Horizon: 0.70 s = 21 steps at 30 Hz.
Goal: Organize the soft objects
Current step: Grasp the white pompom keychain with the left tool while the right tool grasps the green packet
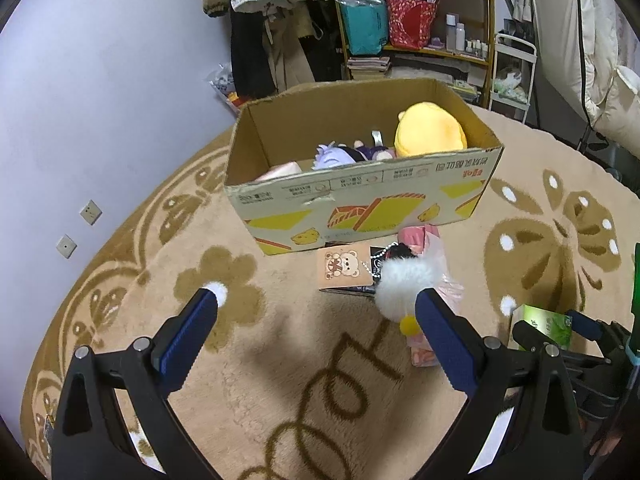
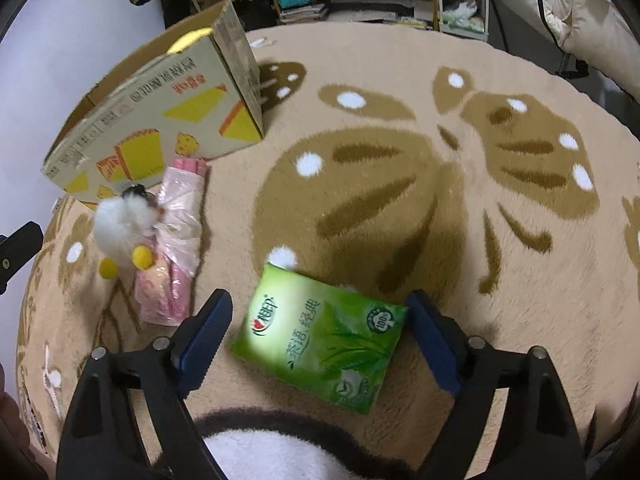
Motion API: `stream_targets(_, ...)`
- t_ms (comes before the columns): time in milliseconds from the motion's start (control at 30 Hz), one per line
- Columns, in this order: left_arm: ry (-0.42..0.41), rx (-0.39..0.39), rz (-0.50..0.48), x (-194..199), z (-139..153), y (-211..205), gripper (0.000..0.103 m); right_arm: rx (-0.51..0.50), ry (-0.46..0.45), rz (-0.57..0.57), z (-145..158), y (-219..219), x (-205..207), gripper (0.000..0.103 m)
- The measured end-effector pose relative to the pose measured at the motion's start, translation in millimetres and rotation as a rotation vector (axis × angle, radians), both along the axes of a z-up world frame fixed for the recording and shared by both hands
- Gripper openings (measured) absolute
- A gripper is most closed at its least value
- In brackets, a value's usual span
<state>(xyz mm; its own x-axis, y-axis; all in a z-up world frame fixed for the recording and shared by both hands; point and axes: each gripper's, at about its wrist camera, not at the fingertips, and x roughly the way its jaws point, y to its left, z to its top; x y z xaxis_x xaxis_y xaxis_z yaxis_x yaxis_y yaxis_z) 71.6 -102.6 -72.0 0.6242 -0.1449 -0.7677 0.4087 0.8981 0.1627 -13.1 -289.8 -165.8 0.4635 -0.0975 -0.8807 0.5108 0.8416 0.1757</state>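
Observation:
An open cardboard box [image 1: 360, 200] stands on the rug and holds a yellow plush [image 1: 430, 130], a purple-haired doll [image 1: 336, 156] and a pink item. In front of it lie a white fluffy plush with yellow pompoms [image 1: 404, 284] and a pink wrapped bundle [image 2: 180, 232]; the plush also shows in the right wrist view [image 2: 124, 220]. My left gripper [image 1: 320, 300] is open and empty, hovering just short of the plush. My right gripper [image 2: 320, 312] is open, its fingers on either side of a green tissue pack [image 2: 324, 340] that lies on the rug.
A bear-print tag card [image 1: 342, 268] lies by the plush. The round beige rug [image 2: 440, 200] has brown butterfly patterns. A shelf [image 1: 420, 20], hanging coats [image 1: 272, 20] and a white cart [image 1: 514, 76] stand behind. The wall [image 1: 100, 100] is at left.

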Motion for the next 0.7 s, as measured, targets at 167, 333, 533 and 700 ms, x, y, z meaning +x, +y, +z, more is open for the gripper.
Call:
stream_targets(167, 0.018, 0.021, -0.013, 8, -12, -9, 0.099, -0.003, 0.014, 0.003, -3, -1, 4, 0.085)
stream_targets(333, 0.029, 0.026, -0.038, 13, -22, -19, 0.098, -0.001, -0.008, -0.005, -2, -6, 9, 0.084)
stream_targets(533, 0.050, 0.038, -0.062, 20, -36, -31, 0.098, -0.003, -0.038, -0.013, -3, -11, 18, 0.083)
stream_targets(700, 0.078, 0.032, -0.092, 26, -46, -41, 0.091, -0.001, -0.052, -0.020, -3, -15, 21, 0.083)
